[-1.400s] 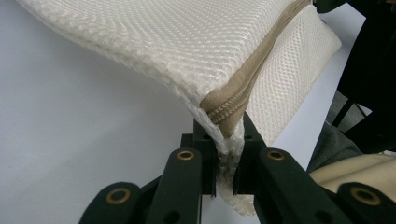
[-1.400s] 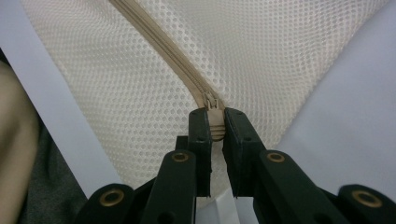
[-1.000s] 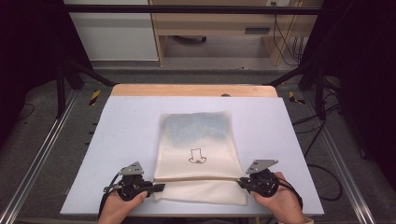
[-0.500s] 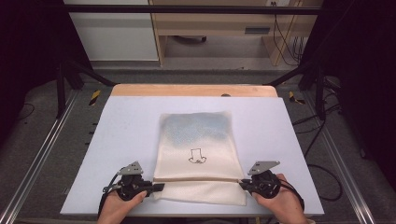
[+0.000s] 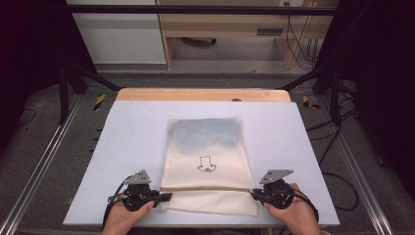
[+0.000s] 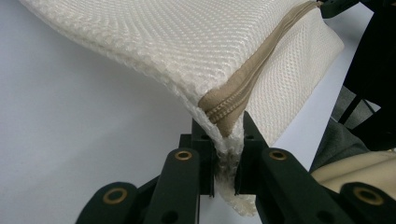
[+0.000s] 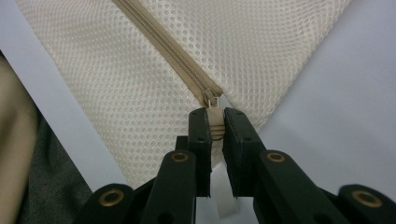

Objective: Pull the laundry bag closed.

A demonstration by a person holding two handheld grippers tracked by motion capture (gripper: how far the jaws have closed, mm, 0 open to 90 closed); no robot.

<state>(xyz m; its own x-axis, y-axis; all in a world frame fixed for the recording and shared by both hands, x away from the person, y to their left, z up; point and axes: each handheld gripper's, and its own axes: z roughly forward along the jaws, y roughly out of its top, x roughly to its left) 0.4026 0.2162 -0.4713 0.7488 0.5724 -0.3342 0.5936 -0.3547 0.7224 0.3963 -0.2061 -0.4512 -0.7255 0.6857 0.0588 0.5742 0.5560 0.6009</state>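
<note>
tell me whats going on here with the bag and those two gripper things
A person is working on a cream mesh zip bag lying flat on the white table, with a gripper in each hand. The left gripper is clamped on the bag's edge at one end of the tan zipper. The right gripper pinches the zipper pull at the other end. The zipper looks closed along its length.

High view overhead, facing forward; gripper views close, sharing mesh bag (image 5: 208,161) zipper.

Cream mesh cloth bag (image 5: 208,161) – woven tan zipper (image 7: 173,56) (matt), smooth matt table (image 5: 127,142)
</note>
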